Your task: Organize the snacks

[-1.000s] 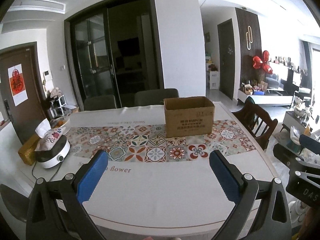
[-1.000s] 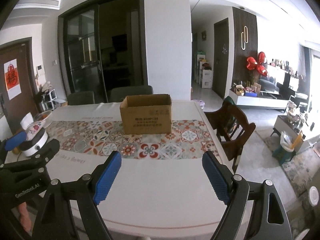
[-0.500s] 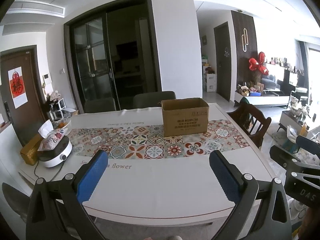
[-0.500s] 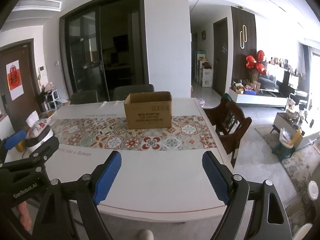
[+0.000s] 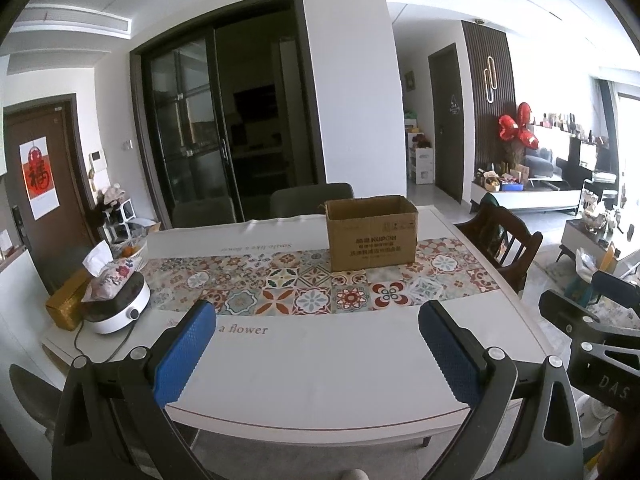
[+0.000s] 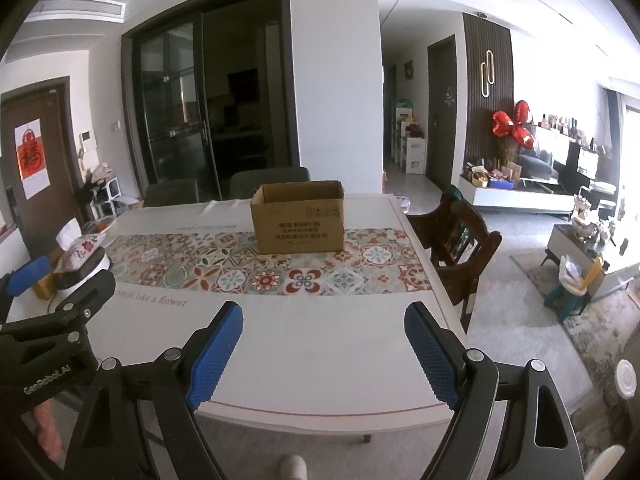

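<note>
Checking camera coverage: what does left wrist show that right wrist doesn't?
Left wrist only: the left tongs head-on, open and empty, and the gold box in clear view.

Right wrist only: the right tongs head-on, open and empty, more floor and rug at right, and a shoe tip at the bottom edge.

Both: table, open cardboard box on the patterned runner, white appliance under the tissue pouch, wooden chair.

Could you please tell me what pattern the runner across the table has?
The table runner has multicoloured floral tile squares in red, teal and cream, clearest in the left wrist view.
</note>
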Action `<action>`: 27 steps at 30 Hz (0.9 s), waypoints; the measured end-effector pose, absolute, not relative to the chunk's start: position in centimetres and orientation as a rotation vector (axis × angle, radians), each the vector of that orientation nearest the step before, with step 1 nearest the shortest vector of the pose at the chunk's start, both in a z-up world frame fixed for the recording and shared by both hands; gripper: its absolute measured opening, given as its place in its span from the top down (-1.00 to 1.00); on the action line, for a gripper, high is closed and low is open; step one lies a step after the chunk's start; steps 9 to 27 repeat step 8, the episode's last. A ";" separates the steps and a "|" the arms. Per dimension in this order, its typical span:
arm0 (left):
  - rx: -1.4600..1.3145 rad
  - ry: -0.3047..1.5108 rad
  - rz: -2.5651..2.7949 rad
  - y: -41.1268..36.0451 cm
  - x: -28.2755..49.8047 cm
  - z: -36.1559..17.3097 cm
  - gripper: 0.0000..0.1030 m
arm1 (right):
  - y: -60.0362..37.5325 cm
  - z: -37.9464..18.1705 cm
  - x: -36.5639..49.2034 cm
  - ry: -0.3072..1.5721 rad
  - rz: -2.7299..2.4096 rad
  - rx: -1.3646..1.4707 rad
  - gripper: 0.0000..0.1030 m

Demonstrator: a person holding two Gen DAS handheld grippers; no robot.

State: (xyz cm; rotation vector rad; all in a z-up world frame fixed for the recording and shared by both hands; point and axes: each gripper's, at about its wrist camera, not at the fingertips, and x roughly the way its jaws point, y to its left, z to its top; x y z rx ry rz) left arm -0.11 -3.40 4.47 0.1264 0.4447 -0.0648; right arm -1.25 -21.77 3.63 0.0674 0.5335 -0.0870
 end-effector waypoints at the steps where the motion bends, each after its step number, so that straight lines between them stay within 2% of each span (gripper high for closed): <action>1: 0.126 0.445 -0.064 -3.4 -0.1 4.5 -1.00 | -21.8 3.7 -1.3 0.534 -0.087 0.067 -0.63; 27: 0.121 0.435 -0.050 -2.9 -0.3 4.9 -1.00 | -21.7 3.7 -1.5 0.533 -0.081 0.064 -0.63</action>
